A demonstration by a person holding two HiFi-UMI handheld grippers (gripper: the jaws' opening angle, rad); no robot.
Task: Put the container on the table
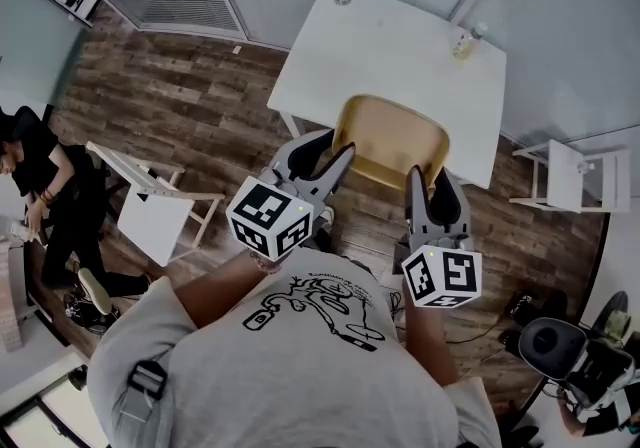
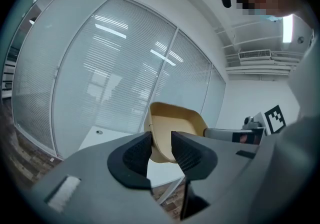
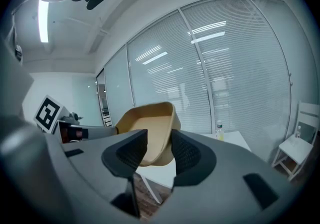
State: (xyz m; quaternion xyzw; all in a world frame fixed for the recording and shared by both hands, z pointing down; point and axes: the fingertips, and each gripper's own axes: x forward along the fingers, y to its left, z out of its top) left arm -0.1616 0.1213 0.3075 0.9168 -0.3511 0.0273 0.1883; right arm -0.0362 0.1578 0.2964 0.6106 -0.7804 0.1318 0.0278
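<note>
A tan, shallow container (image 1: 390, 141) hangs in the air over the near edge of the white table (image 1: 400, 36), held from both sides. My left gripper (image 1: 338, 154) is shut on its left rim, and my right gripper (image 1: 416, 176) is shut on its right rim. In the left gripper view the container (image 2: 175, 123) has its wall pinched between the jaws of the left gripper (image 2: 161, 150). The right gripper view shows the same container (image 3: 147, 123) with its wall clamped in the right gripper (image 3: 159, 150). Its inside looks empty.
A small bottle (image 1: 465, 41) stands at the table's far right corner, also seen as the bottle (image 3: 219, 130). A white chair (image 1: 575, 176) stands right of the table and a white folding piece (image 1: 155, 206) left. A person (image 1: 40, 176) crouches at far left. Black equipment (image 1: 560, 346) lies lower right.
</note>
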